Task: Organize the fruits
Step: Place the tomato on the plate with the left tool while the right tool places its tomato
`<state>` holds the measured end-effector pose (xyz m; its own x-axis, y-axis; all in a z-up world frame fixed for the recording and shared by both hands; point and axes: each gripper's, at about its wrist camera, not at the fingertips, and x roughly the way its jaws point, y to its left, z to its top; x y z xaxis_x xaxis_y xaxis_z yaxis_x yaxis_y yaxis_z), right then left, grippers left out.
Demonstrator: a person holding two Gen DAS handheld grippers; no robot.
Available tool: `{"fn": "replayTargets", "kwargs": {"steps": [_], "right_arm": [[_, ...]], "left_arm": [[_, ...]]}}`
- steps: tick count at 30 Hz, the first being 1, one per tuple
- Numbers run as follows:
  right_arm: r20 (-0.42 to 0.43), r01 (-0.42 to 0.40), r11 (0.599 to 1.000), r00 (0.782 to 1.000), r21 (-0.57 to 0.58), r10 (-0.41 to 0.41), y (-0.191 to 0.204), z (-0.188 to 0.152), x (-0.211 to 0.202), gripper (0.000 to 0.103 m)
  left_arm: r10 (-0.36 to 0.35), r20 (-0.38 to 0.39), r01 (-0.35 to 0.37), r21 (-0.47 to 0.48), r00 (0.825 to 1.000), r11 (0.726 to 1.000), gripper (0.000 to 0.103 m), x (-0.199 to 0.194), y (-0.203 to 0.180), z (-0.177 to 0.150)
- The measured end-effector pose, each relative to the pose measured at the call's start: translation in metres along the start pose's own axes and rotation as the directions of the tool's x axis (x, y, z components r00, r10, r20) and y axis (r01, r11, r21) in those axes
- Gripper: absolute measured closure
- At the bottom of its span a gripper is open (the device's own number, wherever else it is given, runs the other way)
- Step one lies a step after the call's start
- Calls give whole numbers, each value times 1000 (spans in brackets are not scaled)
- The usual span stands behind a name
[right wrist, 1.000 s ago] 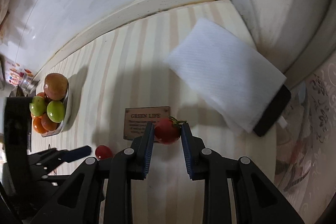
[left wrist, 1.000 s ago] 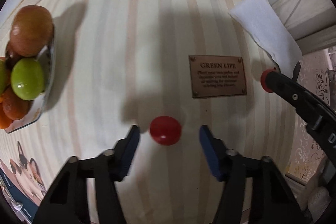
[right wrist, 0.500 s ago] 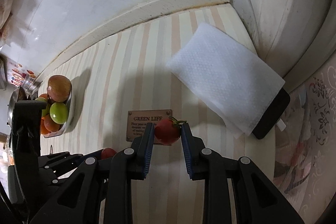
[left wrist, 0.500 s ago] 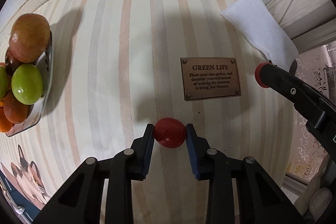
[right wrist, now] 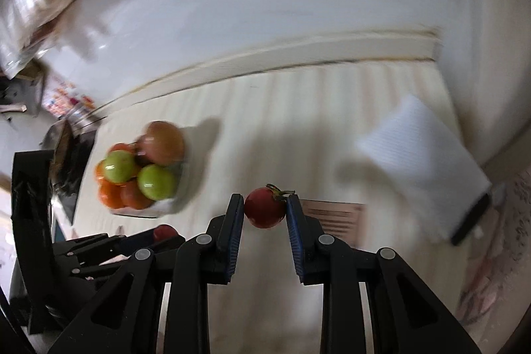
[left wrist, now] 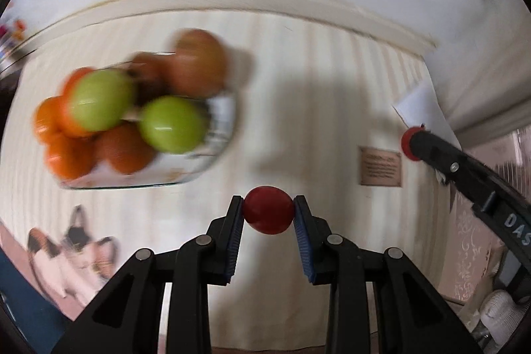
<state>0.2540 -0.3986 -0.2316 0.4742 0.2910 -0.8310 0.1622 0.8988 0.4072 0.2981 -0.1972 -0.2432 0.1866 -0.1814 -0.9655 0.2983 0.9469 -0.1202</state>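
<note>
My left gripper (left wrist: 268, 213) is shut on a small red fruit (left wrist: 268, 214) and holds it above the striped table. My right gripper (right wrist: 265, 210) is shut on a red fruit with a stem (right wrist: 265, 210), also lifted. A glass bowl (left wrist: 202, 166) with green, orange and brown fruits stands to the left and ahead; it also shows in the right wrist view (right wrist: 166, 204). The left gripper shows in the right wrist view (right wrist: 156, 236), at lower left, and the right gripper in the left wrist view (left wrist: 411, 144), at the right. Both views are blurred.
A wooden plaque (left wrist: 380, 166) lies on the table to the right. A white folded cloth (right wrist: 421, 161) lies at the far right, by the wall. A cat-print mat (left wrist: 73, 251) lies at the near left. A raised ledge (right wrist: 298, 53) borders the table's far edge.
Both grippers have lifted and swung left toward the bowl with their fruits. The left gripper shut on its red fruit a second ago. The bowl now sits nearer the middle of view.
</note>
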Motion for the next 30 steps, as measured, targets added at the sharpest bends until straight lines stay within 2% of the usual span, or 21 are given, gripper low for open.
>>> {"fn": "replayTargets", "kwargs": {"steps": [4,8,12,20,22,24,25,26,27,28,29,30], "right_arm": [[-35,-89,994,996,-62,87,51,-1,25,74],[-96,-158,984,984,-87,150,90,-6,62,74],[-164,-196,976,970,-89,180,114,-11,101,74],[-255,-217,974,947,-60,195,135,-15,152,74],[-273,-210,977,942,-31,194,135,-14,159,65],[-278,-207,978,941,-18,194,134,-12,159,30],[-272,-208,978,942,-17,196,132,-11,156,25],[-270,-213,977,942,-23,199,133,-10,151,24],[-270,-211,977,943,-27,196,132,-8,148,23],[-267,-201,979,946,-34,185,133,-7,142,20],[-263,-189,981,949,-44,171,133,-5,138,12],[-258,-174,983,954,-58,153,134,-3,133,10]], "left_arm": [[32,38,-28,-90,999,996,76,-25,55,-4],[56,34,-49,-180,998,982,76,-24,98,3],[31,8,-28,-267,999,963,76,-12,139,8],[-33,-69,7,-354,997,935,75,22,173,21],[-48,-85,12,-379,995,925,75,26,176,20],[-44,-86,8,-382,995,924,72,27,176,19],[-34,-86,-1,-377,996,926,65,25,176,20],[-22,-84,-11,-368,996,930,50,24,174,20],[-7,-81,-22,-358,997,933,42,21,173,20],[3,-77,-30,-357,997,934,29,18,171,19],[10,-69,-34,-357,998,934,25,14,171,17],[16,-61,-37,-354,998,935,24,11,170,16]]}}
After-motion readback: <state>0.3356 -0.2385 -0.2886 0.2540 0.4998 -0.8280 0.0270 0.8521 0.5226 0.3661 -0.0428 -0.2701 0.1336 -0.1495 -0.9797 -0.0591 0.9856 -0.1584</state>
